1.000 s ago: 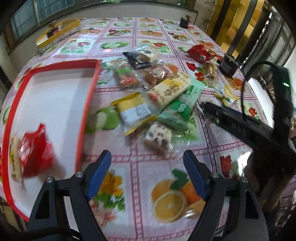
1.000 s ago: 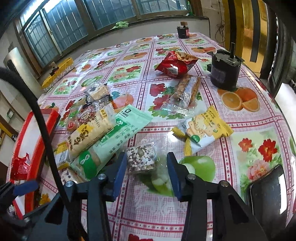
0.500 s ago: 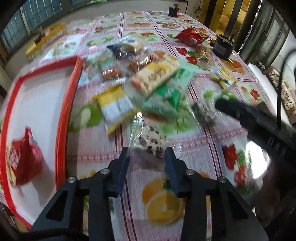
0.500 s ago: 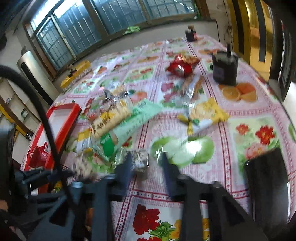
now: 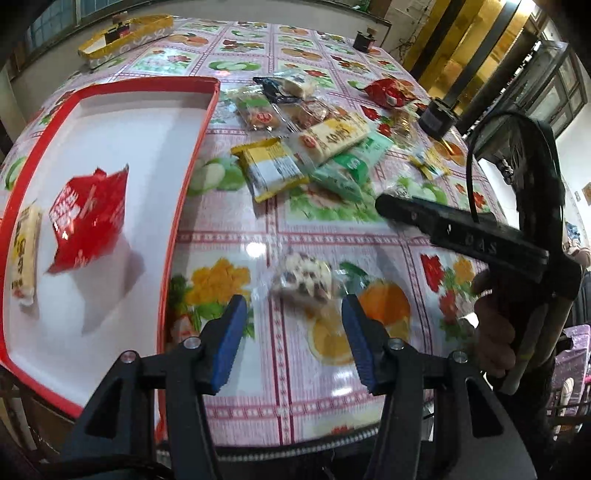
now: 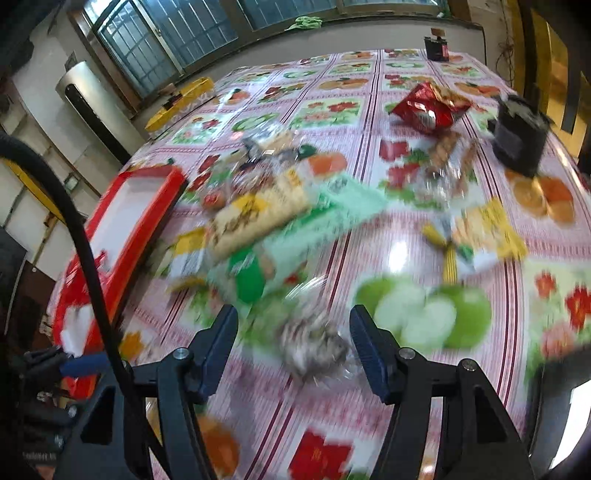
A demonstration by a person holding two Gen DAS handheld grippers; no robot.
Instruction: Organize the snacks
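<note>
My left gripper (image 5: pixel 293 328) is open. A clear-wrapped nutty snack bar (image 5: pixel 304 280) lies on the tablecloth just ahead of its fingertips, not gripped. My right gripper (image 6: pixel 293 339) is open, with a second clear-wrapped seed bar (image 6: pixel 314 345) blurred between its jaws, free of the pads. The red-rimmed white tray (image 5: pixel 192 147) sits at the left and holds a red packet (image 5: pixel 86 221) and a pale yellow bar (image 5: pixel 24 254). A pile of snacks (image 5: pixel 314 147) lies mid-table. The right gripper's body (image 5: pixel 461 232) shows in the left wrist view.
A red chip bag (image 6: pixel 428 107), a black motor-like object (image 6: pixel 519 140), a yellow cracker packet (image 6: pixel 480 229) and a clear biscuit pack (image 6: pixel 447 155) lie on the right. A yellow box (image 5: pixel 125 35) sits at the far edge. The table's near edge (image 5: pixel 295 439) is close.
Both grippers have opened: half a second ago each was shut on a snack bar. The left bar now lies loose ahead of the left fingers. The right view is blurred by motion.
</note>
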